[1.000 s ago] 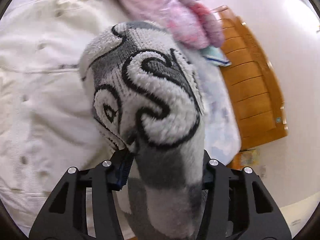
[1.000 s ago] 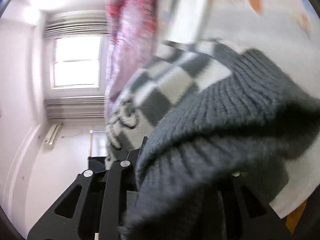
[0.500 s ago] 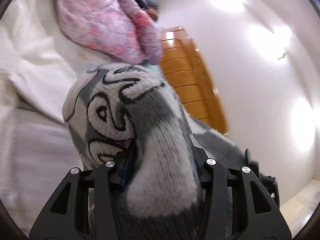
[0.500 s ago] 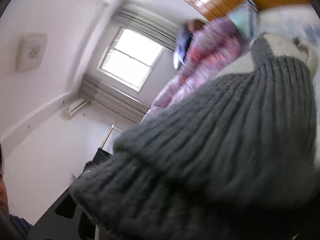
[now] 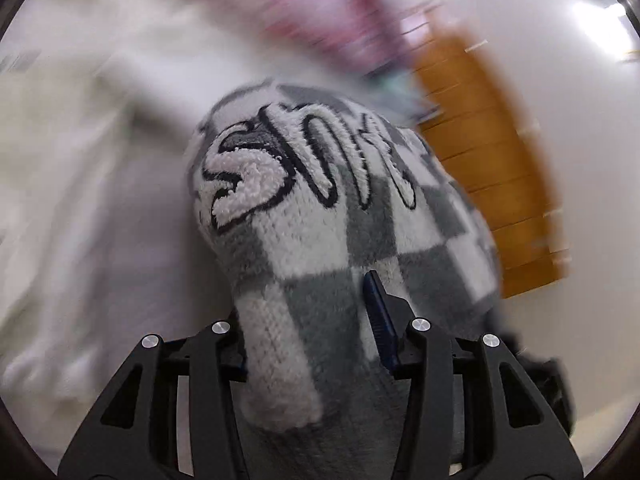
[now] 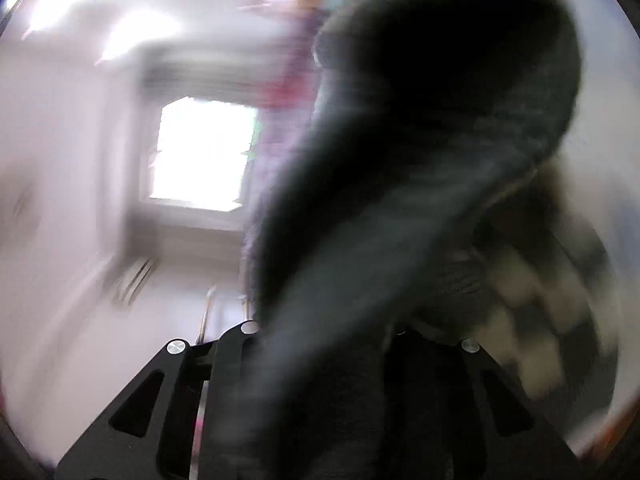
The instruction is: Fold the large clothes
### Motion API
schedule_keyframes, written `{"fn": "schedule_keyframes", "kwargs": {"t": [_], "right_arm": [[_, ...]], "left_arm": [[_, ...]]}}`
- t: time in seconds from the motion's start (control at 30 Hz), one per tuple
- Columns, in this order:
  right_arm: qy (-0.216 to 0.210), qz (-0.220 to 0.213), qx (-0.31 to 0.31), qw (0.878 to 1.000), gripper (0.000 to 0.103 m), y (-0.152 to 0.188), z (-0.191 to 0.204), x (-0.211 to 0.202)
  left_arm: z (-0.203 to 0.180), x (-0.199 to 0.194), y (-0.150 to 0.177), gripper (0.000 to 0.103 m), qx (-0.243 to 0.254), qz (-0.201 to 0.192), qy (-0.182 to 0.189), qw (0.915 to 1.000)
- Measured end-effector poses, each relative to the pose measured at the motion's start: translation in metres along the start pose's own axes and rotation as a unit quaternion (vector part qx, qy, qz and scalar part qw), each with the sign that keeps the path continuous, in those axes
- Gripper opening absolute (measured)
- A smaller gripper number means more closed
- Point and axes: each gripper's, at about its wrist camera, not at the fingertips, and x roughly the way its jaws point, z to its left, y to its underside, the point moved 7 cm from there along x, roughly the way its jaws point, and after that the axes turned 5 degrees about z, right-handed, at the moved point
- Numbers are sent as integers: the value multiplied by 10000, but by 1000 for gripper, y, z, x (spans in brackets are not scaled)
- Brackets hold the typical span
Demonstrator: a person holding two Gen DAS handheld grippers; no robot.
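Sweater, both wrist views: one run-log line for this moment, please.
left claw: shut on sweater | right claw: shut on sweater | views: blurred

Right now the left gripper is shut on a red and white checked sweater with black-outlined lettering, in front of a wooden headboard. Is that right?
Not quite: the sweater is grey and white checked, not red and white. The left wrist view shows it clamped in the left gripper, with black-outlined lettering on the knit and the wooden headboard behind it.

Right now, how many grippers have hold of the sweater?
2. The left gripper clamps the checkered sweater low in its view; the right gripper grips the dark ribbed part, its fingertips hidden by fabric.
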Motion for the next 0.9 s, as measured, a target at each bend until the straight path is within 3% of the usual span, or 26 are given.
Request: {"fn": "schedule_keyframes", "kwargs": {"t": [0.07,0.17,0.23,0.3,0.33,0.47,0.53,0.67,0.7,0.8,0.9], "right_arm": [[517,-68,827,9952,24,31,-72,-1],[635,37,1329,9891,29,63,-121,-5],[783,109,1227,9893,29,70,-121,-2],[819,179,1183,9894,30,71,-116,6],[901,240,1142,9891,30,72,-114,10],[1410,353,806,9861,38,70,-110,18],[1632,417,665,9835,42,73,-100,9],[2126,555,415,9747,51,71,-76,-11],[2456,572,275,9673,52,67,-71,-18],[2841,549,-116,9571,54,60,-48,-48],[3265,305,-740,9418,54,39,-19,-66]], "left_arm": [[26,6,16,45,175,257,-256,9992],[30,9,33,45,450,571,-535,9959],[37,7,38,52,383,536,-672,9956],[45,0,41,79,199,400,-869,9952],[47,-7,49,84,183,342,-917,9950],[58,-4,87,87,99,621,-1129,9916],[66,5,110,87,55,826,-1245,9888],[68,23,120,86,-341,920,-1085,9892],[68,23,121,83,-317,894,-1141,9889],[62,19,128,65,-173,911,-1018,9905],[56,17,130,55,-98,881,-1000,9910]]}}
